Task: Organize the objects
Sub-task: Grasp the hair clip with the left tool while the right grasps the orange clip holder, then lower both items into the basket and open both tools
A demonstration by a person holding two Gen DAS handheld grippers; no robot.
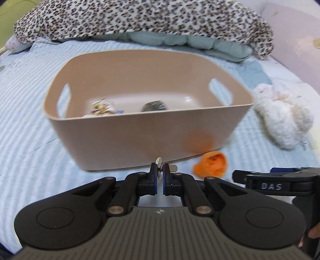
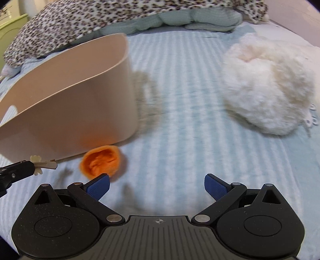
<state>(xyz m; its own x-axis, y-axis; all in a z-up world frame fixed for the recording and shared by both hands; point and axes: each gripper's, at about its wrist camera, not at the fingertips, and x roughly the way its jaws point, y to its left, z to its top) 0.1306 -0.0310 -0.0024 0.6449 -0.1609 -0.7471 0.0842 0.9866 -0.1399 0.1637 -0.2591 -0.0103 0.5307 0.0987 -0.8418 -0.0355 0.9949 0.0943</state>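
Note:
My left gripper [image 1: 159, 174] is shut on a small cream clip [image 1: 159, 163] with a flower-shaped piece, held just in front of the near wall of a beige plastic bin [image 1: 140, 138]. In the bin lie a patterned item [image 1: 102, 109] and a dark round item [image 1: 154, 106]. The right wrist view shows the clip [image 2: 43, 165] sticking out of the left fingers [image 2: 20, 170], beside the bin [image 2: 70, 104]. My right gripper [image 2: 157, 187] stands open over the bedsheet with nothing between its pads. An orange crumpled cup-like thing [image 2: 102, 161] lies just ahead of its left pad, at the bin's corner.
A white fluffy toy [image 2: 268, 86] lies on the striped light-blue sheet [image 2: 180, 130] to the right of the bin. A leopard-print blanket [image 1: 140, 18] over a green quilt [image 1: 170, 39] rises behind the bin. The right gripper's black frame [image 1: 280, 185] is close to my left gripper's right side.

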